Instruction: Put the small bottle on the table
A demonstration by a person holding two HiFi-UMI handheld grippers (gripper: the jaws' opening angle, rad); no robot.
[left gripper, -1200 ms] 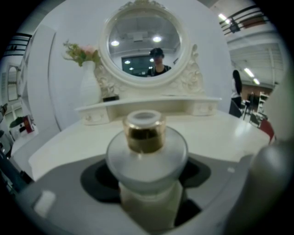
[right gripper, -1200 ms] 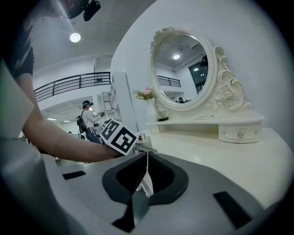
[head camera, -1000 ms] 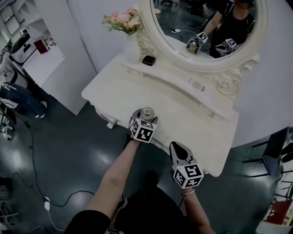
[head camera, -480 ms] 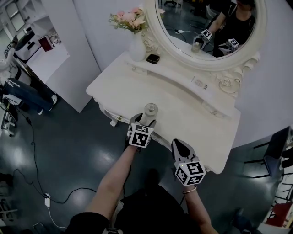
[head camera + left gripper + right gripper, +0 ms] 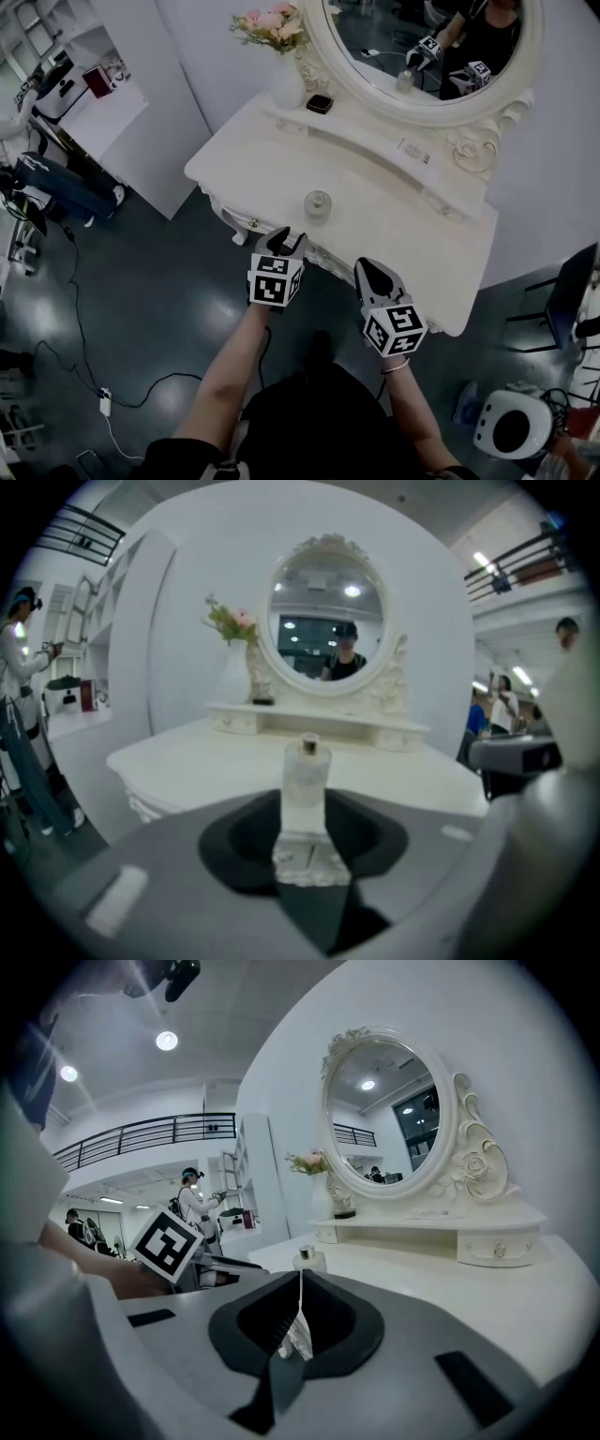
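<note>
Closing on nothing, my left gripper (image 5: 280, 244) has its jaws partway apart, with only air and the table's carved edge showing through the gap. The bottle (image 5: 318, 204) stands upright on the table (image 5: 403, 239), straight ahead of those jaws and clear of both tips, so neither pad touches it. In the left gripper view it sits dead centre in the gap, beyond the tips, cap up, its base set a little in from the table's near edge. My right gripper (image 5: 373, 274) is clenched, its jaws pressed together to a thin seam with nothing between them. From those jaws the bottle lies ahead and off to the left. In the right gripper view only its cap and shoulders rise over the top of the jaws, just above the seam, and my left gripper's marker cube shows well to the left of them. Both pairs of jaws hang just short of the table's near edge, over the dark floor, with the left pair nearer the bottle. Farther ahead, past the bottle, the oval mirror (image 5: 394, 37) rises at the back of the table. A white vase (image 5: 286, 84) of pink flowers stands ahead and to the left of my left jaws, well apart from the bottle.
</note>
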